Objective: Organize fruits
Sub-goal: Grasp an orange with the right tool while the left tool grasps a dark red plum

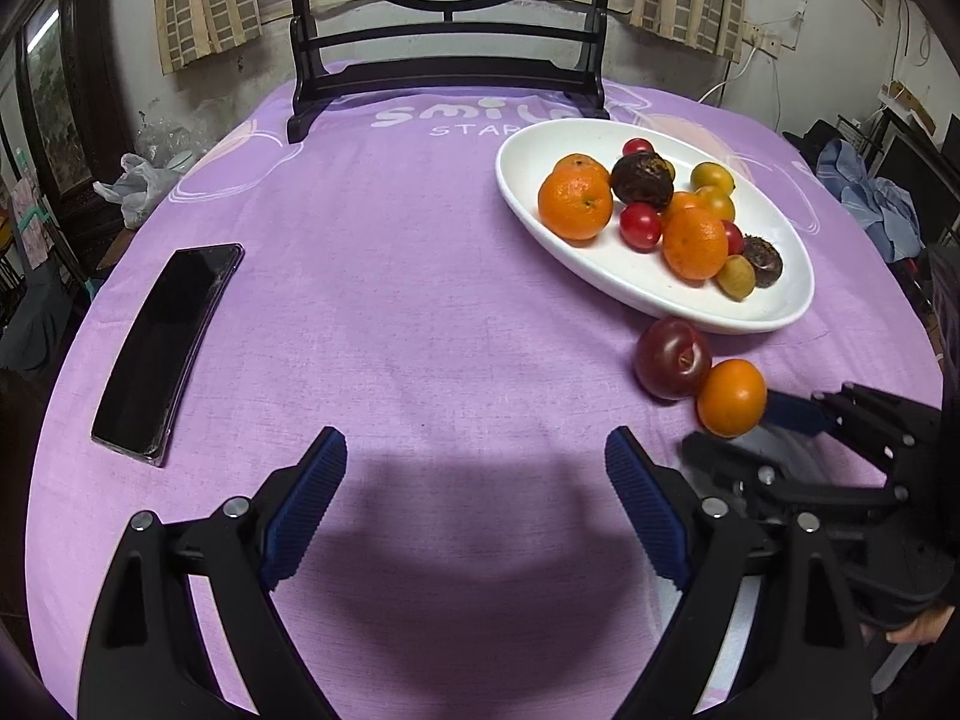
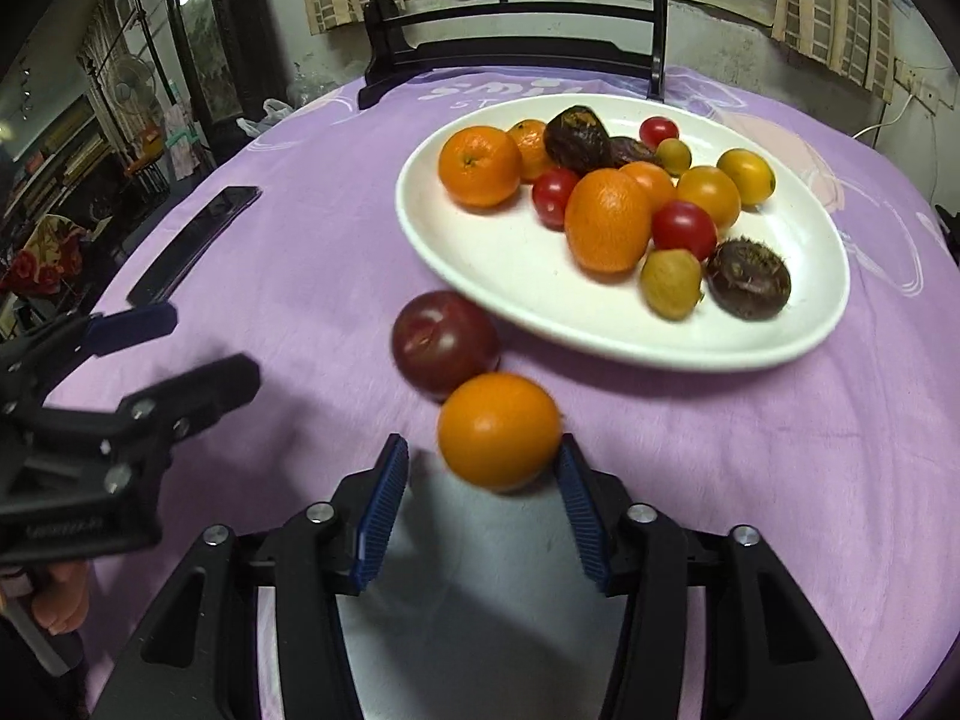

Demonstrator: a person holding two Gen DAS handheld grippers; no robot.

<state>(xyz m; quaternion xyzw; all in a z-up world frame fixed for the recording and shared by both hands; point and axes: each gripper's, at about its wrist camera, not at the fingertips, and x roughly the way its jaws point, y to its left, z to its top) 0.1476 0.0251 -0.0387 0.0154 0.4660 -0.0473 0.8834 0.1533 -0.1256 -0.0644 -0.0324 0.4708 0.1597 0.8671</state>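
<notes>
A white oval plate (image 1: pixel 606 276) (image 2: pixel 516 300) holds several oranges, cherry tomatoes, yellow fruits and dark brown fruits. A dark red plum (image 1: pixel 672 358) (image 2: pixel 444 343) lies on the purple cloth just in front of the plate. A small orange (image 1: pixel 731 397) (image 2: pixel 499 431) touches the plum and sits at the tips of my right gripper (image 2: pixel 483 462) (image 1: pixel 738 426). The right jaws are open; the right pad (image 2: pixel 579 501) touches the orange, the left pad stands apart from it. My left gripper (image 1: pixel 476 450) is open and empty over bare cloth.
A black phone (image 1: pixel 168 348) (image 2: pixel 198 240) lies on the left of the purple tablecloth (image 1: pixel 420 300). A dark wooden stand (image 1: pixel 447 78) (image 2: pixel 510 54) with a round painted screen rises at the table's far edge. Room clutter surrounds the table.
</notes>
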